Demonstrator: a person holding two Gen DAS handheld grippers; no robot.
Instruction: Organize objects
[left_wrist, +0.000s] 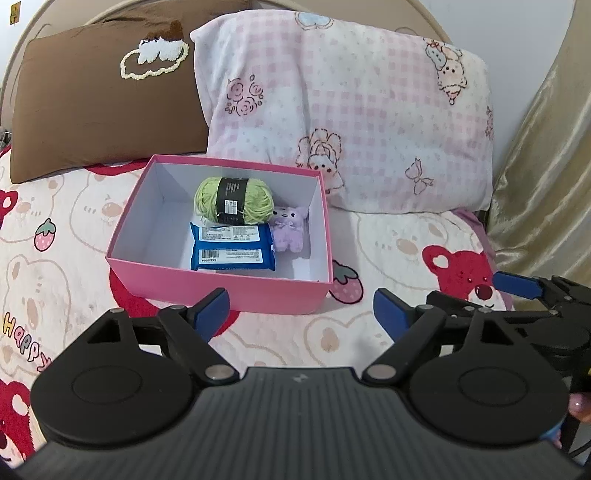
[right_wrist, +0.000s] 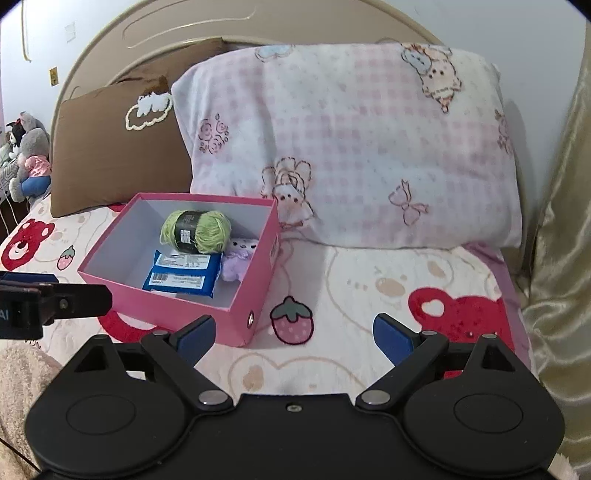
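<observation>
Location type: bedroom in a private home. A bed is covered by a fleece blanket printed with bears and strawberries. Two pillows are propped against a curved beige headboard: a brown pillow and a pink checked pillow. Stuffed toys are seen beside the bed, and a golden curtain is hung at the far side.

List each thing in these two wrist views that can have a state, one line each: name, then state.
pink box: open, no lid on.
green yarn: inside box, wound, banded.
blue packet: inside box, flat.
purple plush: inside box, beside packet.
left gripper: open, empty.
right gripper: open, empty.
</observation>
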